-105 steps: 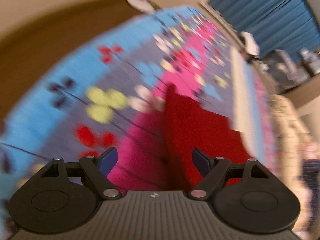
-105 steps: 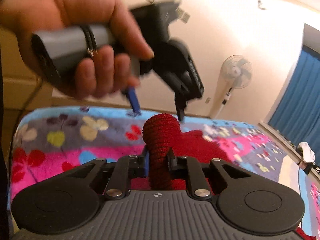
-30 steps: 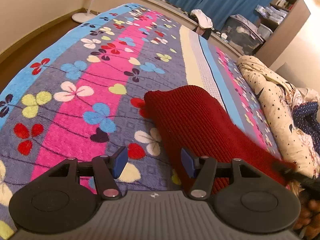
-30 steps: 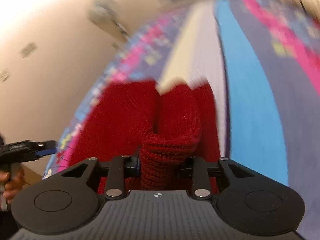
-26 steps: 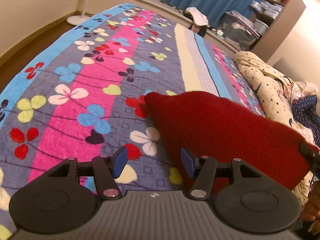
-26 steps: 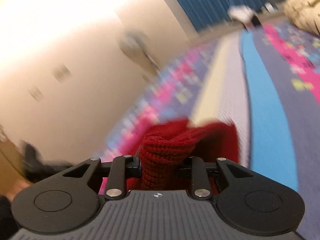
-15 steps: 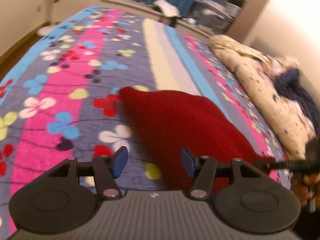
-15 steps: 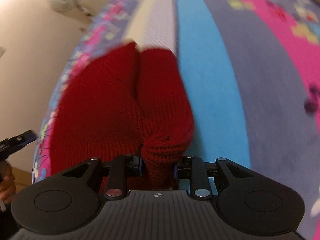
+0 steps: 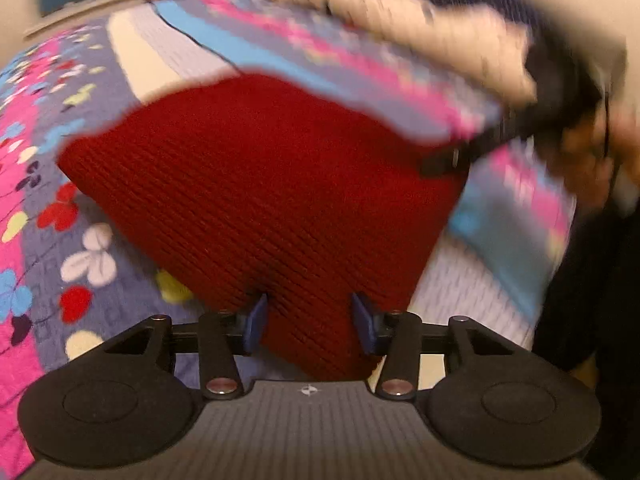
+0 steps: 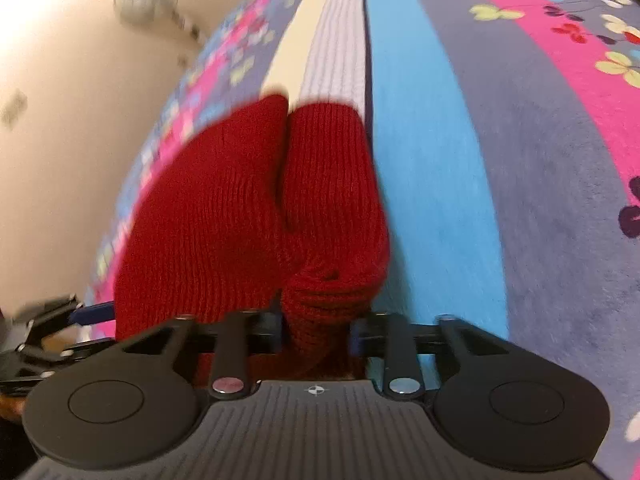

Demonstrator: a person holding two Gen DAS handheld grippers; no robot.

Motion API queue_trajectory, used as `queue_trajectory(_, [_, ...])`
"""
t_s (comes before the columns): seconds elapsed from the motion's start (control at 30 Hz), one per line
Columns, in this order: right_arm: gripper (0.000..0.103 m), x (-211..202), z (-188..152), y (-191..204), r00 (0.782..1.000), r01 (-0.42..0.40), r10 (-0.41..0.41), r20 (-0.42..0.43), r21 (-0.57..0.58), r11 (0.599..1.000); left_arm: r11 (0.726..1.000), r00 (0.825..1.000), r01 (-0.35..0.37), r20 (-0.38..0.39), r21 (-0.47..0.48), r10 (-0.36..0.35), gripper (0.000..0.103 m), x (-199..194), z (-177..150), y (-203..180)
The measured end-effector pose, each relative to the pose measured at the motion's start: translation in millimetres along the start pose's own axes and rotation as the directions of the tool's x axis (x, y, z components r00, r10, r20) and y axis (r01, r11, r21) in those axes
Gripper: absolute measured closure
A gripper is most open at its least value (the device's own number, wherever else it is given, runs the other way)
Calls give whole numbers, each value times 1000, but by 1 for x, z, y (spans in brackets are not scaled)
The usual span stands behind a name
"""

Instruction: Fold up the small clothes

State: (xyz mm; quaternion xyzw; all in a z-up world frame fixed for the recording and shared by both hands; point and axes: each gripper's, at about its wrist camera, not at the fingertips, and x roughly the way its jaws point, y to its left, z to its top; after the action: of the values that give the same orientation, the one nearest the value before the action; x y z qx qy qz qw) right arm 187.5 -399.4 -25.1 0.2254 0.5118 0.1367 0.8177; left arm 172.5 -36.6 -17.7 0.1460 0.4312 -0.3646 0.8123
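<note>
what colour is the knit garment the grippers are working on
Dark red, a plain ribbed knit with no pattern; the left wrist view shows it best.

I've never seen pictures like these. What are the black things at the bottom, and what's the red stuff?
A person holds a grabbing tool in each hand, with a small camera on each tool looking along its two fingers. The black shapes are the tools themselves.

One picture comes from the left claw, one from the right claw.

The red stuff is a knitted red garment lying on a flowery bedspread, ready for folding.

The right claw pinches a bunched end of it, jaws squeezing tighter. The left claw's jaws are closing around another edge; its blue pads seem not to press yet.

The right claw also shows in the left picture, blurred.
</note>
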Motion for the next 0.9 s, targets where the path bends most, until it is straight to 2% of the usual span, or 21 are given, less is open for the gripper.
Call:
queue_trajectory(0.1, [78,1,-3,-1,1000,11,-11,-28,-8,1000,999,1000,22,18,-39,-21,52,-3,3,6])
queue_trajectory(0.2, [76,-5,0,-1,1000,-29,29,2,6,1000,984,996,71,60,-164,-62,51,-14,7,29])
queue_trajectory(0.23, [73,-9,1,0,999,-45,45,21,0,999,975,994,81,88,-209,-64,50,-18,9,37])
queue_trajectory(0.27, [70,-12,2,1,998,-56,56,44,-1,998,963,991,90,118,-254,-61,45,-23,10,46])
queue_trajectory(0.3, [67,-15,3,0,996,-67,67,60,5,998,946,987,98,153,-311,-52,41,-26,11,57])
queue_trajectory(0.37, [48,-16,5,-3,991,-100,96,88,41,994,902,982,91,191,-422,-10,26,-27,14,76])
queue_trajectory(0.47, [34,-8,7,0,990,-121,117,79,47,992,832,982,72,183,-550,36,19,-15,16,98])
queue_trajectory(0.6, [29,11,8,10,999,-44,45,22,-11,999,740,986,90,165,-667,29,18,7,17,124])
queue_trajectory(0.63, [28,14,7,10,999,-38,38,14,-9,999,720,985,104,171,-687,20,12,13,18,129])
queue_trajectory(0.77, [23,24,9,9,999,-36,36,-1,14,999,650,977,175,210,-740,-24,10,35,18,143])
queue_trajectory(0.83, [22,29,10,11,999,-40,40,-7,19,999,630,976,185,216,-754,-29,5,42,16,148])
queue_trajectory(0.9, [23,32,10,14,999,-38,38,-6,10,999,633,976,186,214,-751,-32,4,48,17,149])
